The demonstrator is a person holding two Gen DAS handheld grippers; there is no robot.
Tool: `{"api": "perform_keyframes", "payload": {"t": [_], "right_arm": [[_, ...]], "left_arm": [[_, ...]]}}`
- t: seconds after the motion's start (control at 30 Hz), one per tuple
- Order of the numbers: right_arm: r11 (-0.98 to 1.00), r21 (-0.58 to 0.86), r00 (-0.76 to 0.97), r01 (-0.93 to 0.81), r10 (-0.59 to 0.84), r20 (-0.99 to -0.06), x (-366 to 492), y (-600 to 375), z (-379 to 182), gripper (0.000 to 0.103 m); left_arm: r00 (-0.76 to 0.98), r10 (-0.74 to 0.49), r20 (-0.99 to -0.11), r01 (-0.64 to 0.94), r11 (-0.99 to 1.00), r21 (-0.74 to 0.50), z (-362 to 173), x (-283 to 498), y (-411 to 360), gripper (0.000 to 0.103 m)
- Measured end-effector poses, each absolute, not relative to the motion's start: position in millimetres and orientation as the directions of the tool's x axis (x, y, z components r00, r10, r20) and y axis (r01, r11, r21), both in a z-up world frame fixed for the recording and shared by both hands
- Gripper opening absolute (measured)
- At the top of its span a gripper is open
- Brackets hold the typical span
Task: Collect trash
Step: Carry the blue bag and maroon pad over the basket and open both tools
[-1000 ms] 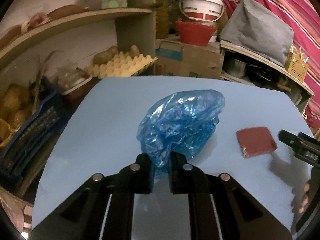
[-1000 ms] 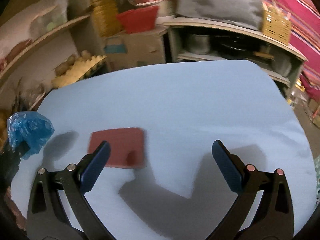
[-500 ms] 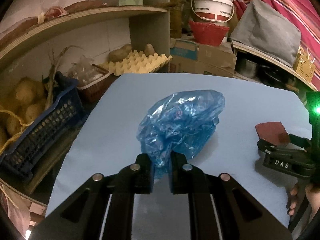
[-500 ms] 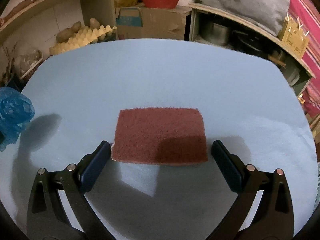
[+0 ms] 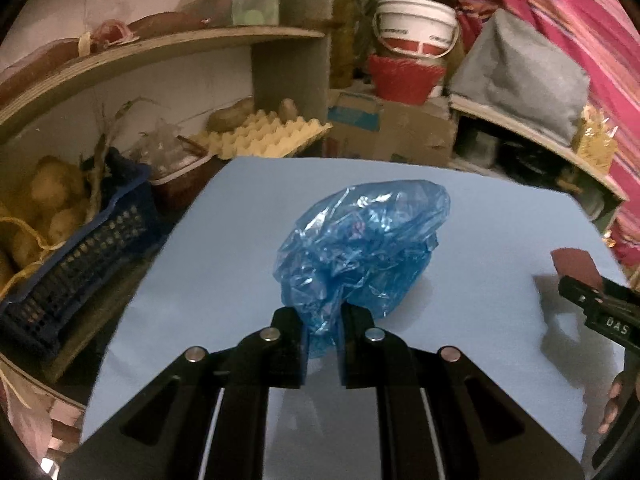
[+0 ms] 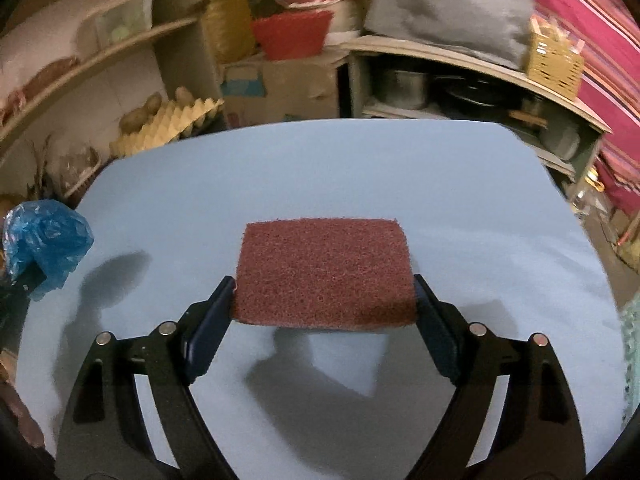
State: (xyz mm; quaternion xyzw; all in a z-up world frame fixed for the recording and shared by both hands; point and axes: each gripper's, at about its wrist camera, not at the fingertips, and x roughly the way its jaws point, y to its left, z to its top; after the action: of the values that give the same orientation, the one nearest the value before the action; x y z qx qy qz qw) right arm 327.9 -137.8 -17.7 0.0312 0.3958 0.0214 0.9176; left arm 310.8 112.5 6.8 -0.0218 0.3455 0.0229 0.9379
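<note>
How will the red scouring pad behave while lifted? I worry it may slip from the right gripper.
The red scouring pad stays flat between the right gripper fingers, so probably fairly stiff. Its coarse fibrous surface should resist slipping. It looks thin, likely light.

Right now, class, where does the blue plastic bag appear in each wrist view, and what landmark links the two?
Left wrist: blue plastic bag at centre, pinched in the left gripper.
Right wrist: same bag at far left edge.
Shared landmark: the red basket behind the blue table.
</note>
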Motion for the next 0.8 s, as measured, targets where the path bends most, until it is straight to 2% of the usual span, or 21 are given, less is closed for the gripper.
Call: {"api": "perform_keyframes", "payload": {"t": [0.2, 0.4, 0.8], "right_arm": [[0.996, 0.047, 0.699, 0.073, -0.018, -0.715, 277, -204, 5, 0.084], [0.982, 0.040, 0.719, 0.187, -0.109, -0.687, 220, -283, 26, 0.084], [0.934, 0.035, 0.713, 0.355, -0.246, -0.656, 137, -424, 36, 0.084]], "left_arm": [[0.792, -0.050, -0.608, 0.045, 0.999, -0.024, 25, 292, 67, 0.011], [0.783, -0.168, -0.598, 0.155, 0.985, -0.074, 38, 279, 11, 0.011], [0.734, -0.391, -0.555, 0.411, 0.907, -0.096, 62, 241, -128, 0.011]]}}
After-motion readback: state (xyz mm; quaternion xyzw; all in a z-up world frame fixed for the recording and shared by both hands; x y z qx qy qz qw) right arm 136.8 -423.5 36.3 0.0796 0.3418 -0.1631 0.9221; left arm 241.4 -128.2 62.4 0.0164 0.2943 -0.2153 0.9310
